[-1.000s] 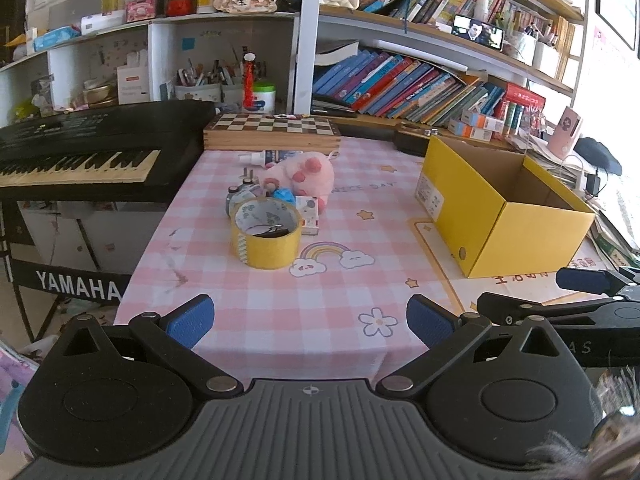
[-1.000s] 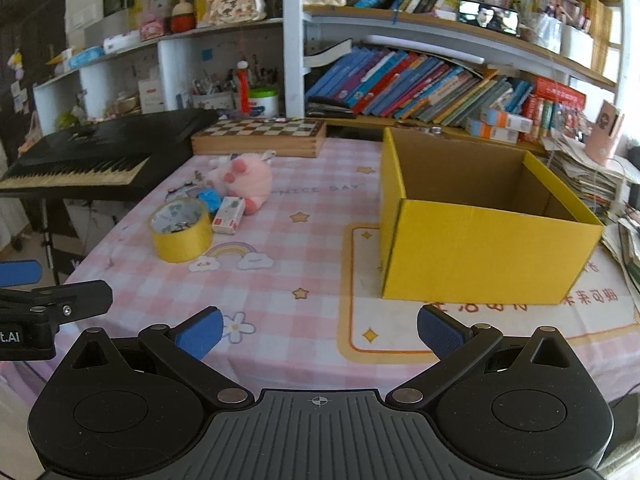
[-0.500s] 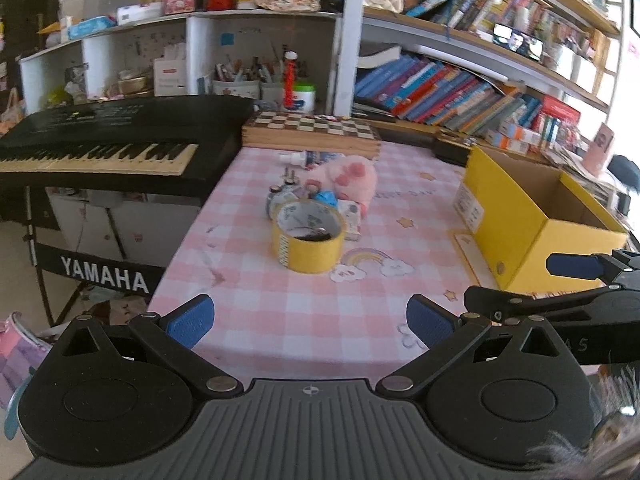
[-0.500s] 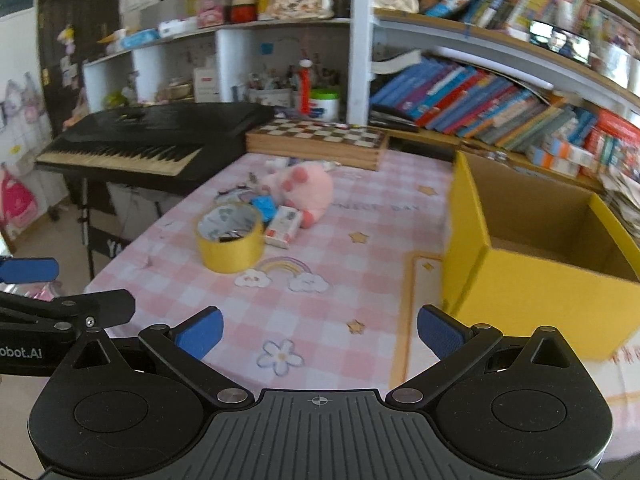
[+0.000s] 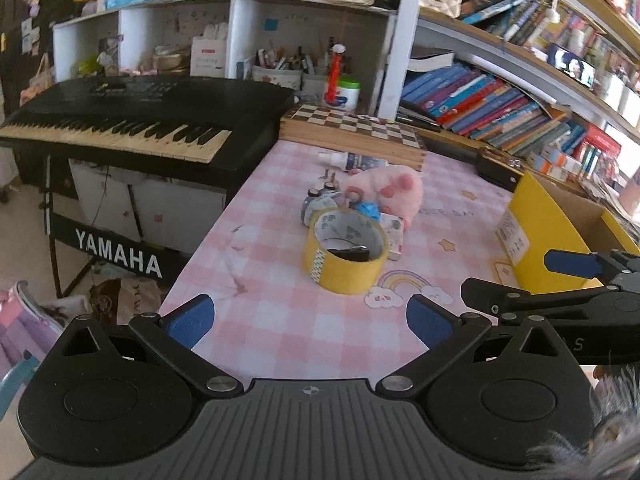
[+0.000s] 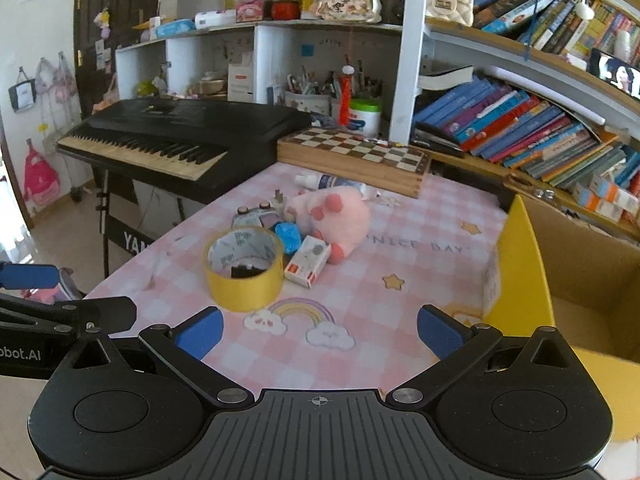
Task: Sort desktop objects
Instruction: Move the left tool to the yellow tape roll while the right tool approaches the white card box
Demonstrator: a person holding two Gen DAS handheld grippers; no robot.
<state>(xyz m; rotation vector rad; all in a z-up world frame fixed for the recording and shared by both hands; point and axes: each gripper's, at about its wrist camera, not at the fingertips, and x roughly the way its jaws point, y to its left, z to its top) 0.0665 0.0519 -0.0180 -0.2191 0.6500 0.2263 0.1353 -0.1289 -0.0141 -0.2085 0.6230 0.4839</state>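
A yellow tape roll stands on the pink checked tablecloth in front of a pink plush pig, a small white box, a blue wrapped item and a small bottle. An open yellow cardboard box stands at the right. My left gripper is open and empty, short of the tape roll. My right gripper is open and empty over the rainbow print, right of the tape.
A black Yamaha keyboard on a stand borders the table's left side. A wooden chessboard lies at the table's back edge. Shelves of books and clutter rise behind. The table's near-left edge drops to the floor.
Both grippers have swung left and moved in toward the tape roll and the pile of small items. The yellow box has slid toward the right edge of both views. Both stay open.
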